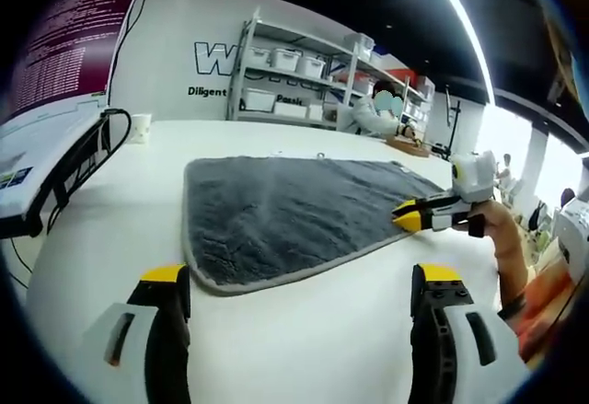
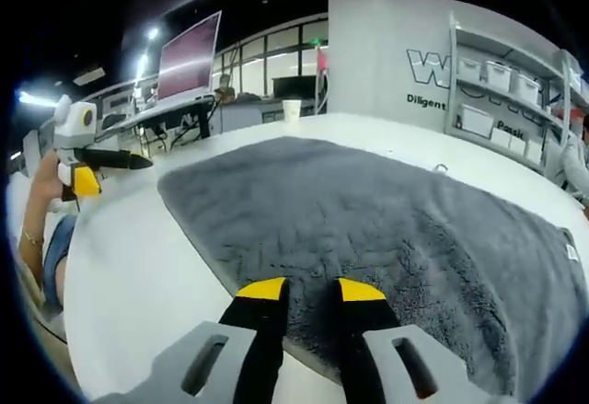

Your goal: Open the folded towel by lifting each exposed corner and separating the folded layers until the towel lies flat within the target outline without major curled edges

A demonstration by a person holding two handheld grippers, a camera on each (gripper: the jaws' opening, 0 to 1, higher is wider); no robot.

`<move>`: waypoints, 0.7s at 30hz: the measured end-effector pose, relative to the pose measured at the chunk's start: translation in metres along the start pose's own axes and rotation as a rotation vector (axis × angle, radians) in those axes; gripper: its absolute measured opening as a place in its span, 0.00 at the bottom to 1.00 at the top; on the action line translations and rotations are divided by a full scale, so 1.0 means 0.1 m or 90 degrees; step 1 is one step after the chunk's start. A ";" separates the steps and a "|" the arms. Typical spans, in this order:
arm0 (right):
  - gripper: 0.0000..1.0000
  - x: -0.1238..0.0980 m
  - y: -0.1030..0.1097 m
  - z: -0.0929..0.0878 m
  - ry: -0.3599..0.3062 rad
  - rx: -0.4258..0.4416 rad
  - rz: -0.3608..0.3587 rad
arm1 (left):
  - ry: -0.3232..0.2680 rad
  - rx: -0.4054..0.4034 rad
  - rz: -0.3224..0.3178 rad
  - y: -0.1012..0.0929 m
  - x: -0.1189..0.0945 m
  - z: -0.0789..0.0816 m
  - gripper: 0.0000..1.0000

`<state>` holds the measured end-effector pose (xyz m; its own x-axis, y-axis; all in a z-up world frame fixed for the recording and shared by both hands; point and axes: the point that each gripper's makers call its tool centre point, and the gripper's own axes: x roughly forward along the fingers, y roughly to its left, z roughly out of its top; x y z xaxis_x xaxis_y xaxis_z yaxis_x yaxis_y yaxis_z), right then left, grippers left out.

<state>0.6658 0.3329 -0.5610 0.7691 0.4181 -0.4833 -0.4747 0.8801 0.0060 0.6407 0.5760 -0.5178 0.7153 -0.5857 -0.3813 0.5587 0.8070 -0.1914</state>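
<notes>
The grey towel (image 1: 294, 215) lies spread across the middle of the left gripper view on the white counter (image 1: 304, 330), its near edge running from lower left toward the right, its surface looking mostly flat with a bound hem showing along the front. In the right gripper view the same towel (image 2: 386, 229) fills the centre and right of the frame. No target outline can be made out on the counter in either view. The left gripper (image 1: 299, 307) hangs at the bottom of its frame with its jaws spread wide and released, short of the towel's near edge and holding nothing. The right gripper (image 2: 308, 298), at the bottom centre of its own view, has its yellow-tipped jaws drawn close together right at the towel's near hem; they appear to sit on or over the pile, but whether any fabric is pinched between them cannot be told. In the left gripper view that same gripper comes in at the right, its tips at the towel's right-hand edge. By the look of it the unfolding is largely done and the step in hand is tidying or tugging an edge. The next move probably calls for checking whether a folded layer remains at the far side, then drawing the hem outward gently so it lies without curl.
</notes>
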 end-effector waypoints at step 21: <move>0.25 -0.09 -0.06 0.04 -0.011 0.005 -0.026 | 0.011 0.002 0.006 0.02 -0.03 -0.03 0.99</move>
<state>0.6631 0.3248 -0.5532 0.7954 0.3854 -0.4677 -0.4392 0.8984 -0.0066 0.6387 0.5799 -0.5201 0.7131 -0.5769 -0.3984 0.5536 0.8120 -0.1851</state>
